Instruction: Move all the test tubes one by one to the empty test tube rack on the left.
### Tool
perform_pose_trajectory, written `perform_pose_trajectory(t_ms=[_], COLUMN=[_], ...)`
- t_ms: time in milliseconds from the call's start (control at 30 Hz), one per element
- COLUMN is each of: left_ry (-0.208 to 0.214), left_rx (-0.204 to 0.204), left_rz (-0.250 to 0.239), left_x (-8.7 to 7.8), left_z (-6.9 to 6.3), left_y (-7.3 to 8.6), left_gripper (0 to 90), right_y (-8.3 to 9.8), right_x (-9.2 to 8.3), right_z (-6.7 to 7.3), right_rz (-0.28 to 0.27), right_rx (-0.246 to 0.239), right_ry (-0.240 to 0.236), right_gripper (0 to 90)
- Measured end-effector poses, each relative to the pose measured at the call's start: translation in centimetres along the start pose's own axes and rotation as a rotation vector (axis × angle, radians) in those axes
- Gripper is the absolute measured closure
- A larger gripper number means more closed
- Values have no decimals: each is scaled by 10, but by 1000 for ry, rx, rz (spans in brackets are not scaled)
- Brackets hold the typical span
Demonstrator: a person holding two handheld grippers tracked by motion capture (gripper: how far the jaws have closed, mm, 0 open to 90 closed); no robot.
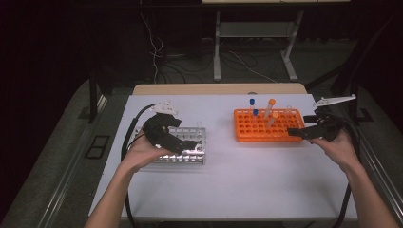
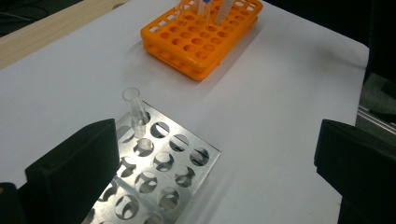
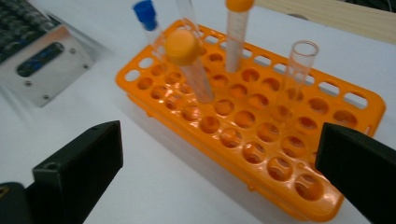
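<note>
An orange tube rack [image 1: 256, 132] stands right of centre on the white table. In it are a blue-capped tube [image 3: 148, 21], a leaning orange-capped tube [image 3: 187, 60], an upright orange-capped tube [image 3: 236, 37] and an uncapped clear tube [image 3: 296, 70]. My right gripper [image 1: 295, 133] hovers at the rack's right end, open, with nothing between its jaws [image 3: 219, 177]. A metal rack [image 1: 197, 159] lies at the left with one clear uncapped tube [image 2: 135, 112] standing in a corner hole. My left gripper [image 1: 191, 144] is over that rack, open and empty [image 2: 215, 172], a short way back from the tube.
The white table top [image 1: 247, 180] has free room in the middle and front. A wooden edge [image 1: 218, 89] runs along the back. Black cables [image 1: 127, 142] trail from both grippers. Table legs and wires stand on the floor behind.
</note>
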State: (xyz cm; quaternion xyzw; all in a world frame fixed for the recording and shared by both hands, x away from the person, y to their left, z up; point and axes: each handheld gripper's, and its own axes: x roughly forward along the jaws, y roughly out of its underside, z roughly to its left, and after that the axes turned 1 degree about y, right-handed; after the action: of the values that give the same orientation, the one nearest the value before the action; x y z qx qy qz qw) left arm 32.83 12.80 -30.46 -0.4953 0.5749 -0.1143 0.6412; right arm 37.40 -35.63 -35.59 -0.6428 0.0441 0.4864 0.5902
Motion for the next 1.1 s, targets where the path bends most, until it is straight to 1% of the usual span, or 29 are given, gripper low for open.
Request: perform_pose_trajectory(t_ms=[67, 200, 233, 267, 367, 433, 533, 600, 667, 767, 833, 933, 1033, 1100], left_ry=[-1, 1, 0, 0, -2, 0, 4, 7, 9, 10, 12, 13, 12, 16], left_rx=[-1, 9, 9, 11, 19, 22, 24, 28, 26, 26, 29, 28, 27, 27], left_rz=[-7, -18, -20, -24, -27, -31, -34, -32, -36, -37, -36, -36, -33, -30], left_x=[-1, -4, -5, -5, -6, -5, -4, -4, -4, -3, -3, -2, -1, 0], left_z=[-3, -8, -10, -12, -16, -18, -20, -21, -22, -23, -24, -25, -26, -27], left_y=[3, 9, 11, 12, 17, 20, 23, 25, 28, 31, 34, 39, 42, 45], left_gripper=[0, 0, 0, 0, 0, 0, 0, 0, 0, 0, 0, 0, 0, 0], right_y=[-1, -1, -1, -1, -1, -1, -2, -2, -3, -4, -4, -5, -6, -7], right_x=[4, 13, 15, 17, 23, 27, 33, 36, 39, 45, 49, 53, 58, 60], right_z=[-5, -15, -18, -20, -26, -30, -35, -37, -38, -38, -39, -39, -39, -40], right_rz=[13, 22, 28, 26, 21, 13, 8, 0, -9, 5, 11, 7, 13, 7], right_rx=[2, 9, 13, 10, 25, 29, 34, 36, 29, 18, 11, 0, -4, -7], right_ry=[14, 39, 42, 42, 55, 55, 66, 61, 58, 63, 70, 78, 91, 99], right_gripper=[4, 5, 42, 52, 58, 128, 157, 207, 238, 315, 360, 426, 489, 545])
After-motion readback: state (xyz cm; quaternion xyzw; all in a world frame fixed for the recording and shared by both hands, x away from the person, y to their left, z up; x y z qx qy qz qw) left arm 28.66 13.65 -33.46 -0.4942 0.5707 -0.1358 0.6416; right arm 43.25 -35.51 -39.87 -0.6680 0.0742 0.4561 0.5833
